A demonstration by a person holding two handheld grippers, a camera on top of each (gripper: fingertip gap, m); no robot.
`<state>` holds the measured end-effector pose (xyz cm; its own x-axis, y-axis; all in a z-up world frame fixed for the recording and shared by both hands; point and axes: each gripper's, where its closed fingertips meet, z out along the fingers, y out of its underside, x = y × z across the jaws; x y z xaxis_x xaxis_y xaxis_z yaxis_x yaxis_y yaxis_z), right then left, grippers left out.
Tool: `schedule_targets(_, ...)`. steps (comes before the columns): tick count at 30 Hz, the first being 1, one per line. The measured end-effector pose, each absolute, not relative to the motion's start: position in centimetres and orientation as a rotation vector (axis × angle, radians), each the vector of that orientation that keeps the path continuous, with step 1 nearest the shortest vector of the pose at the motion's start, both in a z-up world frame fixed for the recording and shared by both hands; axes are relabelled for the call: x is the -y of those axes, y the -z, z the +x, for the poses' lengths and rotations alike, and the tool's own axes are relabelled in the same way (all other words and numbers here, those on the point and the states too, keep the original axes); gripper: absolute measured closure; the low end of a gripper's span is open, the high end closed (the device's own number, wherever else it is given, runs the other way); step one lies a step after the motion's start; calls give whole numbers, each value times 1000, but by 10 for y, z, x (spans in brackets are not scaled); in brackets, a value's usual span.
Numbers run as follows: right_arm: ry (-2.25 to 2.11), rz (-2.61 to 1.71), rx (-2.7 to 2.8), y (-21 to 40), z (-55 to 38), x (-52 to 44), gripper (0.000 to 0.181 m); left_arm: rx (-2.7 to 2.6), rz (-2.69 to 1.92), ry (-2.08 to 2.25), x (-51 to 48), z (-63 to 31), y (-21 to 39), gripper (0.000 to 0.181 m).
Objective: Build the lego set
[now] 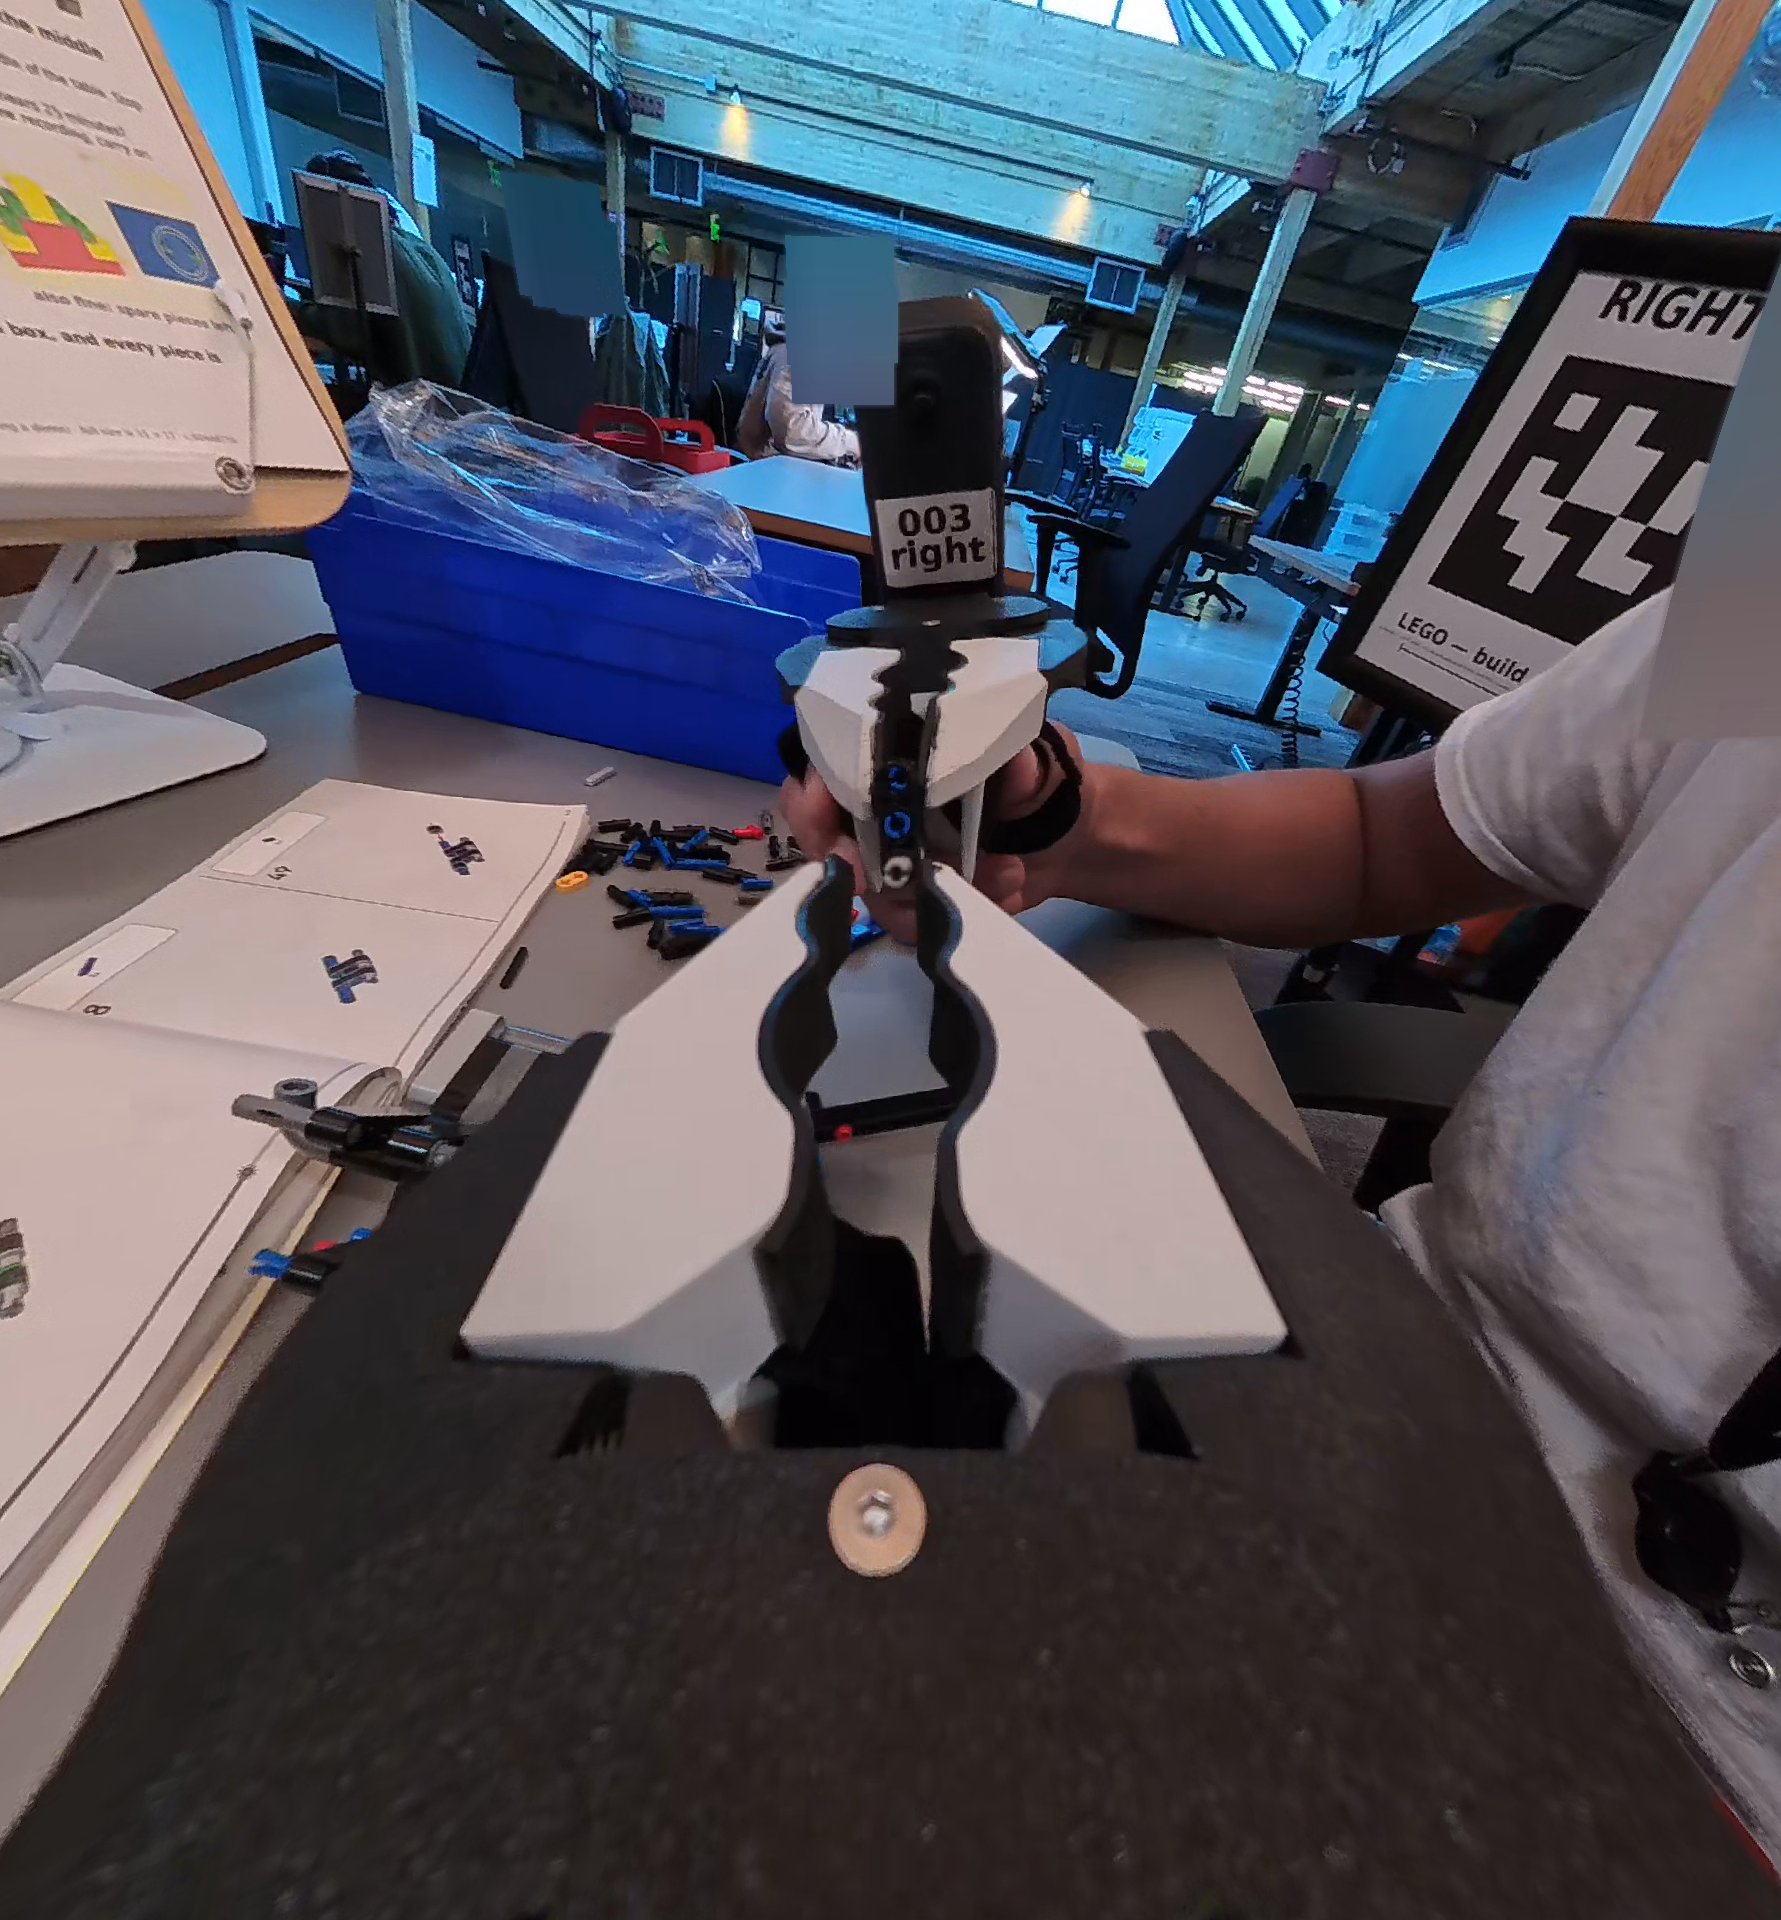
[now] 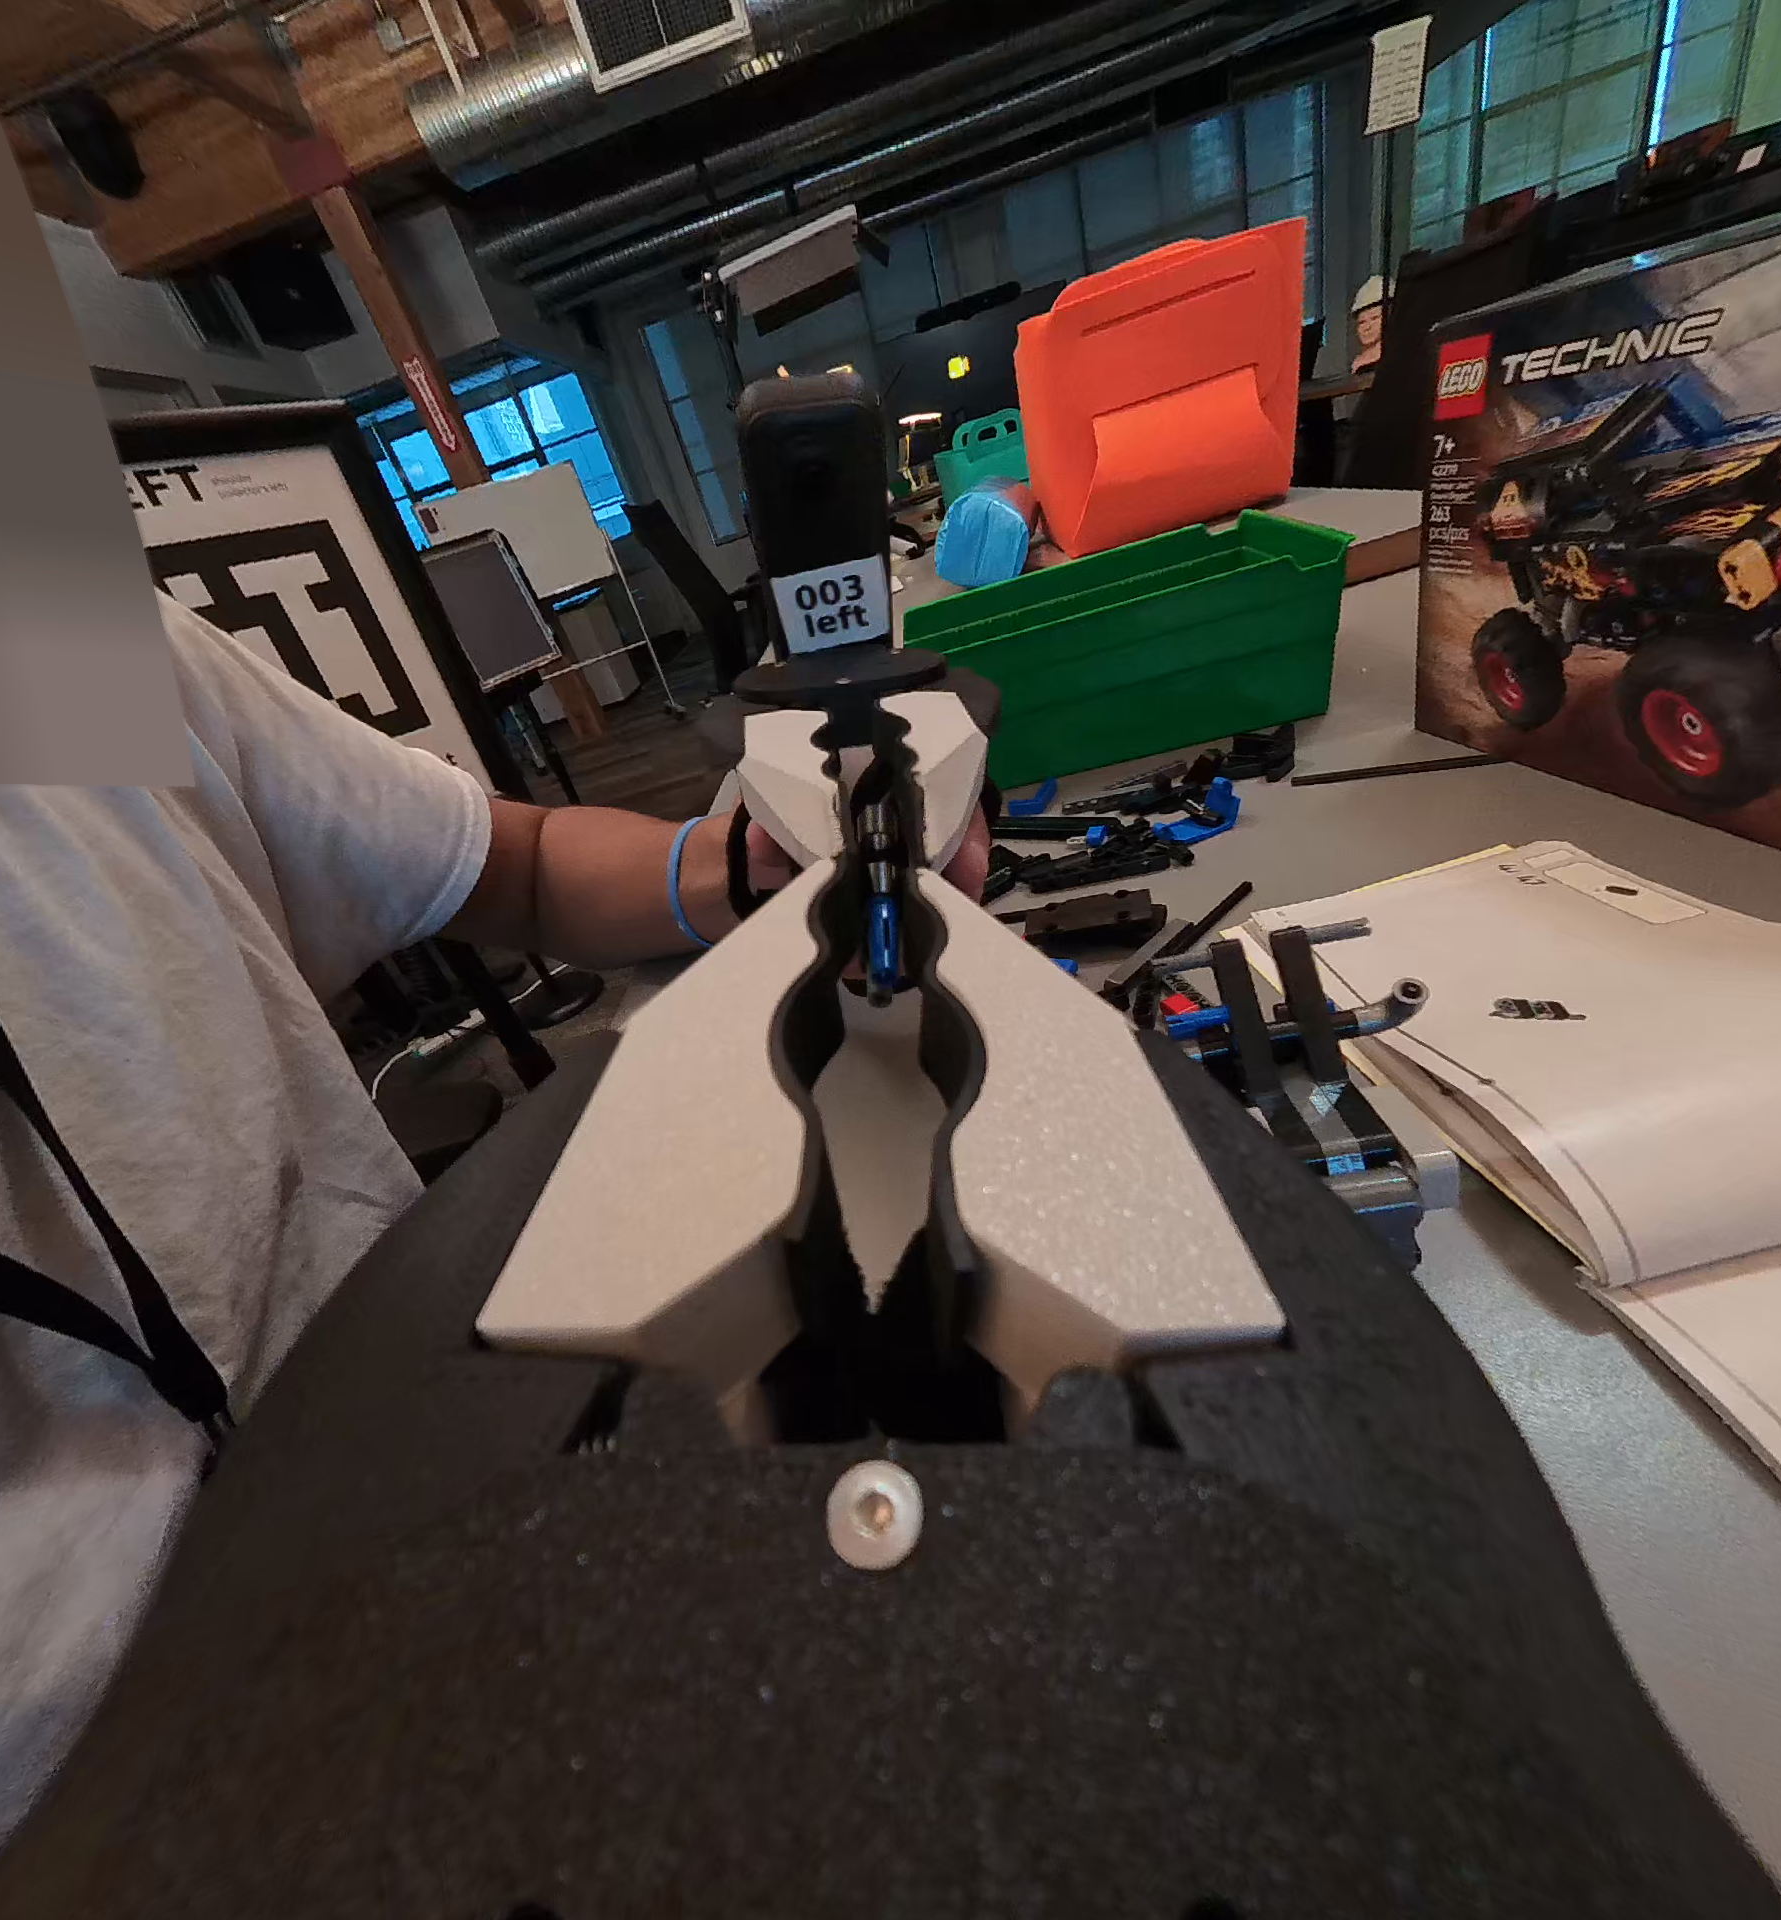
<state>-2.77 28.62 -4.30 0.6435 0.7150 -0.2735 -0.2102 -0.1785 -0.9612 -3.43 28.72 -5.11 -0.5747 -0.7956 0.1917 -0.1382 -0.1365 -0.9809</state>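
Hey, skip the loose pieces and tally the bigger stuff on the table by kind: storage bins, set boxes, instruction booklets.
Storage bins: 2, a blue bin and a green bin, counting any nested ones as one
Lego set box: 1
Instruction booklet: 1
Total: 4

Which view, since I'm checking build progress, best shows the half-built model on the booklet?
The right wrist view: the half-built model lies close on the booklet edge, showing two black uprights, blue pins and a grey bent end. The left wrist view shows only its grey end and black connectors.
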Motion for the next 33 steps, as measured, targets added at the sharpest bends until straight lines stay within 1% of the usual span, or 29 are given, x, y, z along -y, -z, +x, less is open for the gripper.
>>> schedule_targets(1, -868, -1545, 437, 44, -28, -286, 175, -1655, -1041, 1764, -286, -35, 51, 177)
schedule_targets(2, -866, -1547, 437, 44, -28, -287, 175, -1662, -1041, 1759, -285, -35, 52, 179)
schedule_targets(12, -785, -1534, 453, 42, -27, -287, 175, -1639, -1063, 1785, -286, -34, 52, 179)
schedule_targets(19, -826, -1565, 473, 49, -35, -287, 164, -1632, -1105, 1836, -283, -31, 57, 179)
schedule_targets(26, -886, -1502, 399, 42, -35, -291, 170, -1486, -1141, 2028, -280, -28, 50, 179)
schedule_targets(33, -933, -1418, 326, 28, -30, -292, 173, -1403, -1099, 2025, -282, -28, 39, 179)
